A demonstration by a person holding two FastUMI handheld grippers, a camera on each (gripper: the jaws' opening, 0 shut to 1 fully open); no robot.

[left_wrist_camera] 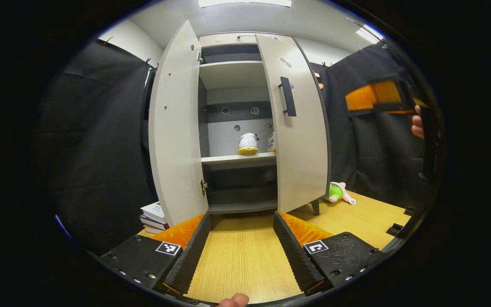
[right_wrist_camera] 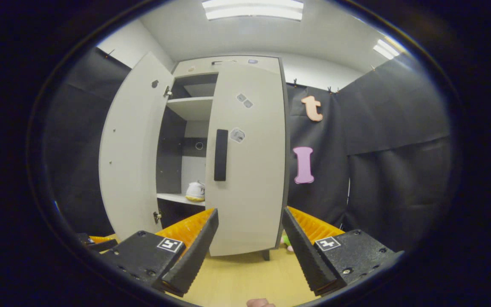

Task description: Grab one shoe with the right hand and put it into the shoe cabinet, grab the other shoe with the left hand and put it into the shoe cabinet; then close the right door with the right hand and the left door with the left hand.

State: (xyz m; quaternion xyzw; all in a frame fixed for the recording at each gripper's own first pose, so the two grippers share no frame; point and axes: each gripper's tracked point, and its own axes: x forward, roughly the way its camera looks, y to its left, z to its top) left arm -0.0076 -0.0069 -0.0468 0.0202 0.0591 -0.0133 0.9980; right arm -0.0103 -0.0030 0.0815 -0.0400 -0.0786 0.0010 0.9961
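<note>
I see the shoe cabinet point(left_wrist_camera: 237, 128) ahead on the floor point(left_wrist_camera: 241, 256), two shoes point(left_wrist_camera: 248, 144) on its middle shelf point(left_wrist_camera: 237, 160), books point(left_wrist_camera: 154, 217) left of it, a plush toy point(left_wrist_camera: 338, 192) right, beside its leg.

plush toy point(left_wrist_camera: 338, 192): on wooden floor point(left_wrist_camera: 241, 260), right of cabinet | stacked books point(left_wrist_camera: 155, 217): floor, left
</note>
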